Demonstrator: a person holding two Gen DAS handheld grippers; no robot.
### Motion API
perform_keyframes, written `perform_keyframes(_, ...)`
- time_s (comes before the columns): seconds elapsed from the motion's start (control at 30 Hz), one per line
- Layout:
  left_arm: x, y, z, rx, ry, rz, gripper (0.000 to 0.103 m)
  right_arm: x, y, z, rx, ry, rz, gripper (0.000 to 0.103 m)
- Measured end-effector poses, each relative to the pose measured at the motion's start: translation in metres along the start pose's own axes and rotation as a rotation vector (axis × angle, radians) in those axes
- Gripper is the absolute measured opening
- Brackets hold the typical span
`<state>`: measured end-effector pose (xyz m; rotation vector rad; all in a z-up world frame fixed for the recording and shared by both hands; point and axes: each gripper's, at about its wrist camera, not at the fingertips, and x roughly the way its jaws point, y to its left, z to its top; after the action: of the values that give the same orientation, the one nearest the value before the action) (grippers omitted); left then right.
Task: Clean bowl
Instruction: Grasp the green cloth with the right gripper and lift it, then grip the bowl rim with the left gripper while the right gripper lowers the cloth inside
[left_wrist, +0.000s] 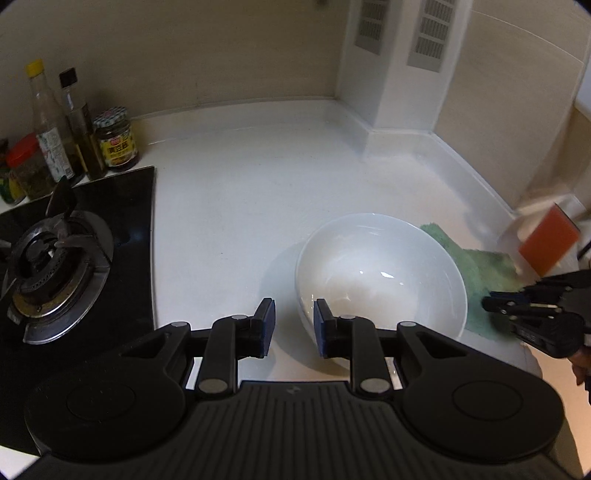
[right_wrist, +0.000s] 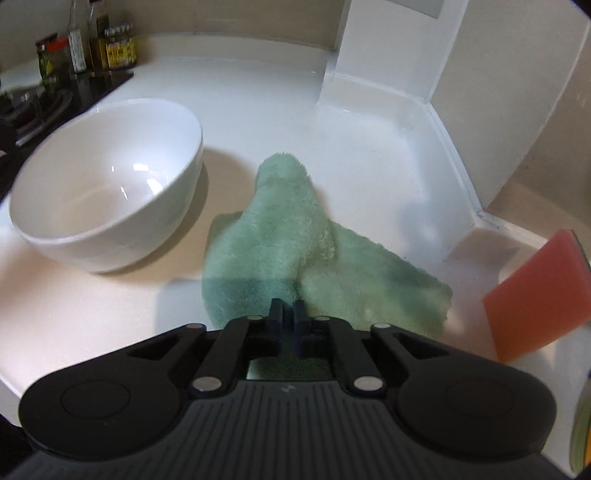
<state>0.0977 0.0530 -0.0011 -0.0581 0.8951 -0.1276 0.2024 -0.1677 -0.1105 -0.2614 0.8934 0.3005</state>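
Two tools are in our hands above a white desk. We see the left tool low in the centre of the left wrist view, its blue pads standing apart with nothing between them; the near rim of the white bowl lies just past the right pad, and no pad touches it. The bowl sits upright on the desk, lower right of centre in that view and in the left half of the right wrist view, and its inside looks bare and glossy. We see the right tool low in the centre of its own view with its fingers drawn together, pinching the near edge of a green cloth. The cloth is bunched into a ridge that runs up from the pinch, and the rest of it spreads flat toward the right. In the left wrist view the cloth pokes out from behind the right side of the bowl, and the right tool appears at the right edge over it. An orange sponge stands tilted at the right edge of the right wrist view. A gas burner on black glass fills the left of the left wrist view, with several bottles and jars standing behind it against the wall.
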Motion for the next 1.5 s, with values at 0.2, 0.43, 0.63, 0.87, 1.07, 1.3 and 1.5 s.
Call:
perform_keyframes(0.2,0.007,0.003,0.007,-0.074,0.001,0.039,0.027,-0.042,-0.027,0.033,0.004,-0.157,0.052,0.002)
perform_keyframes(0.43,0.011,0.006,0.01,-0.084,0.009,0.058,0.028,-0.09,-0.017,0.088,-0.087,-0.348,0.251,0.002)
perform_keyframes(0.63,0.024,0.006,0.01,-0.035,0.05,0.024,0.028,-0.065,0.037,0.089,-0.174,-0.248,0.357,0.002)
perform_keyframes(0.87,0.03,0.013,0.01,0.012,0.069,-0.065,0.03,-0.01,0.101,0.102,-0.303,-0.04,0.313,0.002)
perform_keyframes(1.07,0.036,0.012,0.012,0.09,0.098,-0.116,0.03,0.032,0.115,0.113,-0.26,0.101,0.237,0.002)
perform_keyframes(1.3,0.05,0.011,0.015,0.146,0.155,-0.176,0.027,0.066,0.126,0.109,-0.256,0.181,0.223,0.003)
perform_keyframes(1.5,0.059,0.004,0.013,0.161,0.156,-0.129,0.018,0.072,0.124,0.112,-0.262,0.22,0.393,0.003)
